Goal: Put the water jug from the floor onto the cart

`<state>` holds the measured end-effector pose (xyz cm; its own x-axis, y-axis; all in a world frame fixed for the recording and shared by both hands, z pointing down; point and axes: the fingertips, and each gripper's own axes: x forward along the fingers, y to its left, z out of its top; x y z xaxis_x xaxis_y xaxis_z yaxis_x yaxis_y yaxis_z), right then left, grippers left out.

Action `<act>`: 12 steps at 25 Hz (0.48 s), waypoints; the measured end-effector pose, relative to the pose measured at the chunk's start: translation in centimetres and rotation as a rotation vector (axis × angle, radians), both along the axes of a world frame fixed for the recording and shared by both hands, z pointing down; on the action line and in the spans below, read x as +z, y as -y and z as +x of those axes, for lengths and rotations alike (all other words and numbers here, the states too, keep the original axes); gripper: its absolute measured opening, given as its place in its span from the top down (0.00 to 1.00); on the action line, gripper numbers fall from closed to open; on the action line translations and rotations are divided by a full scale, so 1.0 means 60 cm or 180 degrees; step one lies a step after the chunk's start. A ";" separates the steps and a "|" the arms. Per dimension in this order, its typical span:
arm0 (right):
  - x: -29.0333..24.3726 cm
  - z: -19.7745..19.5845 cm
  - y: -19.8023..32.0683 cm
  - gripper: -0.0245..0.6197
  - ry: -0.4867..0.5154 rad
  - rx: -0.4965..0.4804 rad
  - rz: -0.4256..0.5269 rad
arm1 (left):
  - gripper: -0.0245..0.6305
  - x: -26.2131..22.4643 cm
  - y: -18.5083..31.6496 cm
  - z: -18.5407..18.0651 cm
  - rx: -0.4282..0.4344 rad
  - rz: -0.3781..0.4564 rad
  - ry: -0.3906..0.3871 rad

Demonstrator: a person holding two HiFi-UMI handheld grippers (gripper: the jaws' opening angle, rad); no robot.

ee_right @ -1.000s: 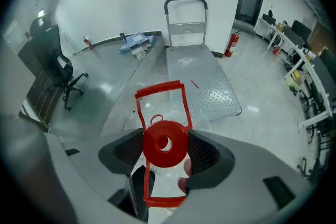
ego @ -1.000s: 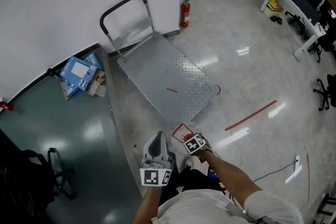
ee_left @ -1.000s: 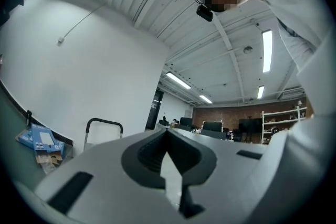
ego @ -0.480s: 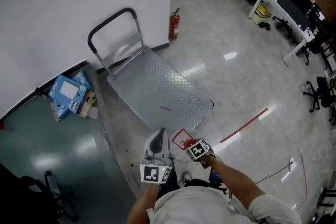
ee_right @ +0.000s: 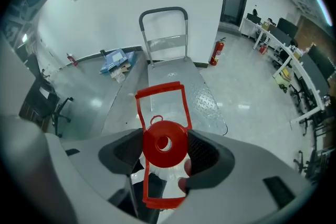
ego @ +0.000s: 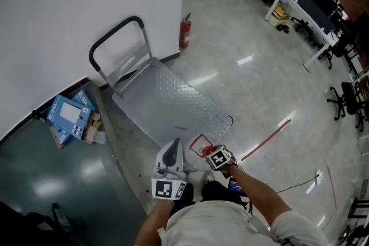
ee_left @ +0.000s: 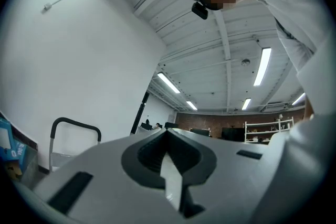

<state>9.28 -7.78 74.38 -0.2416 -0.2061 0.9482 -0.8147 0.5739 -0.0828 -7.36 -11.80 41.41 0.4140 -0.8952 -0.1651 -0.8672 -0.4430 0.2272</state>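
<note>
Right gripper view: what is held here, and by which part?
The water jug, clamped between the fingers at its red cap.

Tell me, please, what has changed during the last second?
The cart and the fire extinguisher slid left and lower in the head view; probably the view turned, not they. Nothing was grasped or released: the right claw stays shut on the water jug, and the left claw stays shut and empty.

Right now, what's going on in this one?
A person holds a water jug by its red cap in the right gripper, jaws closed on the cap. The left gripper is shut on nothing and points up toward the ceiling. The cart stands just ahead by the wall; the jug is not on it yet.
</note>
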 end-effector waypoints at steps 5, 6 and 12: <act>0.009 -0.017 0.086 0.55 0.0024 0.0101 0.0072 | 0.96 0.000 0.034 -0.006 0.0010 -0.0018 0.0027; 0.011 -0.023 0.104 0.55 0.0047 0.0122 0.0079 | 0.96 0.001 0.042 -0.007 0.0002 -0.0020 0.0038; 0.037 -0.072 0.213 0.55 0.0134 0.0036 0.0022 | 0.96 0.016 0.092 -0.016 -0.0114 -0.0077 0.0163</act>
<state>4.98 -20.54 76.61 -0.2788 -0.2157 0.9358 -0.8171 0.5653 -0.1131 -8.34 -17.30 42.38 0.3890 -0.9131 -0.1225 -0.8932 -0.4063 0.1924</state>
